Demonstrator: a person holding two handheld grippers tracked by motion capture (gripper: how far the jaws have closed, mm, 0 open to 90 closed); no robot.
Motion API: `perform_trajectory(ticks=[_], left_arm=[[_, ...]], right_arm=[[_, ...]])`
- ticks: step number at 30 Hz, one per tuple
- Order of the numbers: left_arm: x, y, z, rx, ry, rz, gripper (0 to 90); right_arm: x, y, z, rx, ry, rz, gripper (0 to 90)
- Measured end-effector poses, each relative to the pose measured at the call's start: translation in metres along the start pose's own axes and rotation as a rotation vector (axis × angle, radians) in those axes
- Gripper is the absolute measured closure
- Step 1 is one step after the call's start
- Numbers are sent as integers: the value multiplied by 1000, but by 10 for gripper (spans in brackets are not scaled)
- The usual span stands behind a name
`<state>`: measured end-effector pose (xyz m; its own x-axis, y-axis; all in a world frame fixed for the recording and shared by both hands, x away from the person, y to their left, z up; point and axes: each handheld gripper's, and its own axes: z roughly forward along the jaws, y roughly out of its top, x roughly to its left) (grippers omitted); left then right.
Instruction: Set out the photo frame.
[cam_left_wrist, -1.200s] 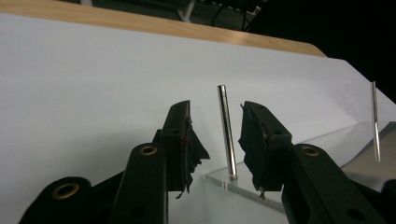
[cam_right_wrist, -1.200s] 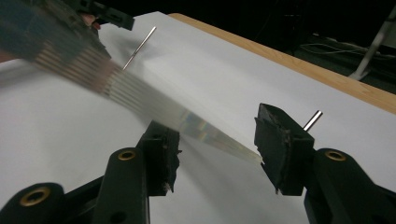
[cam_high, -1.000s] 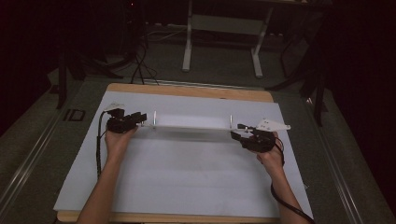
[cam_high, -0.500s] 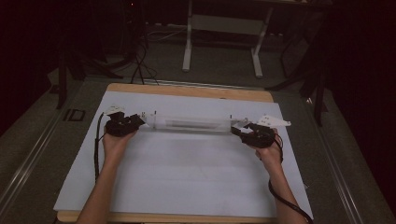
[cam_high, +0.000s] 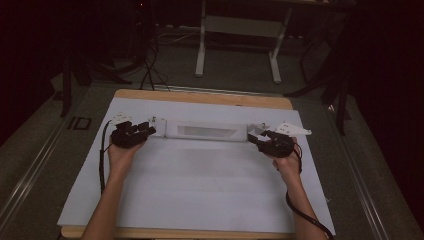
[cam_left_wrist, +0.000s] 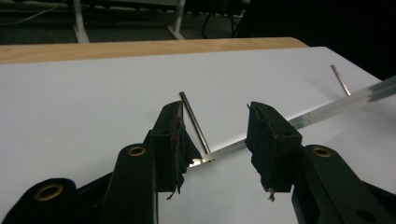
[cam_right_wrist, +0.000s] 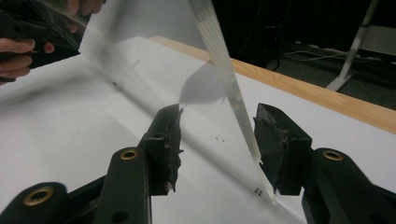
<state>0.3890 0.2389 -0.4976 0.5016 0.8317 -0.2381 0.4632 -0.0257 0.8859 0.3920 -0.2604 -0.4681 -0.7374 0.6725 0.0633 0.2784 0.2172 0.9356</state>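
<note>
One clear sheet (cam_high: 207, 131) is spanning between two grippers, left gripper (cam_high: 148, 131) and right gripper (cam_high: 256, 138), both with jaws standing apart around its ends.

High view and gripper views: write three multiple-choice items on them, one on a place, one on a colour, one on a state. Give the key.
1. Where is the clear panel?
A between the left gripper and the right gripper
B on the floor
C leaning on the far stand

2. What colour is the sheet under the panel?
A red
B white
C green

3. How do the left gripper's jaws stand?
A shut tight
B apart, with the panel's edge between them
C clamped on a cable

Key: 1 A, the high view shows a gripper at each end. 2 B, it reads white throughout. 3 B, the left gripper view shows a wide gap.
</note>
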Motion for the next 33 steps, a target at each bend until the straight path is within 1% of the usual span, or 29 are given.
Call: perform_trajectory(ticks=[3,5,6,7,10,11,12,13,14,18,19,20,21,22,26,28,29,30,33], left_arm=[[0,0,-3,0,-3,11,563],[-1,-1,-5,-3,-5,7,563],[-1,-1,-8,-8,-17,9,563],[-1,-1,-8,-8,-17,9,563],[-3,-1,-14,-8,-21,29,563],[-3,-1,-14,-8,-21,29,563],[-5,0,-15,-7,-22,45,559],[-5,0,-15,-7,-22,45,556],[-7,-1,-15,-20,-44,56,554],[-12,0,-14,-28,-73,102,538],[-12,0,-14,-28,-73,102,536],[-15,2,-14,-30,-81,119,531],[-15,2,-14,-30,-81,119,531],[-18,3,-14,-36,-80,138,528],[-24,8,-12,-46,-65,167,501],[-24,9,-11,-48,-61,171,481],[-26,11,-9,-55,-46,180,458],[-26,11,-8,-64,-41,185,448],[-28,13,-6,-67,-47,191,437]], right_arm=[[1,0,0,-2,-9,0,514],[1,0,0,-4,-12,1,514],[1,1,1,-9,-18,5,514],[1,1,1,-9,-18,5,514],[0,1,2,-14,-24,9,514],[0,1,2,-15,-26,10,515],[0,2,3,-15,-28,10,515],[0,2,3,-15,-28,10,515],[0,2,3,-17,-35,11,516],[0,2,3,-20,-40,13,517],[0,2,4,-20,-41,14,517],[0,2,4,-21,-43,15,516],[0,2,4,-21,-44,16,516],[0,3,4,-21,-45,16,516],[0,3,4,-21,-48,18,515],[0,2,4,-22,-48,18,515],[0,3,4,-20,-46,17,515],[0,3,4,-19,-46,19,515],[0,3,4,-20,-47,21,515]])
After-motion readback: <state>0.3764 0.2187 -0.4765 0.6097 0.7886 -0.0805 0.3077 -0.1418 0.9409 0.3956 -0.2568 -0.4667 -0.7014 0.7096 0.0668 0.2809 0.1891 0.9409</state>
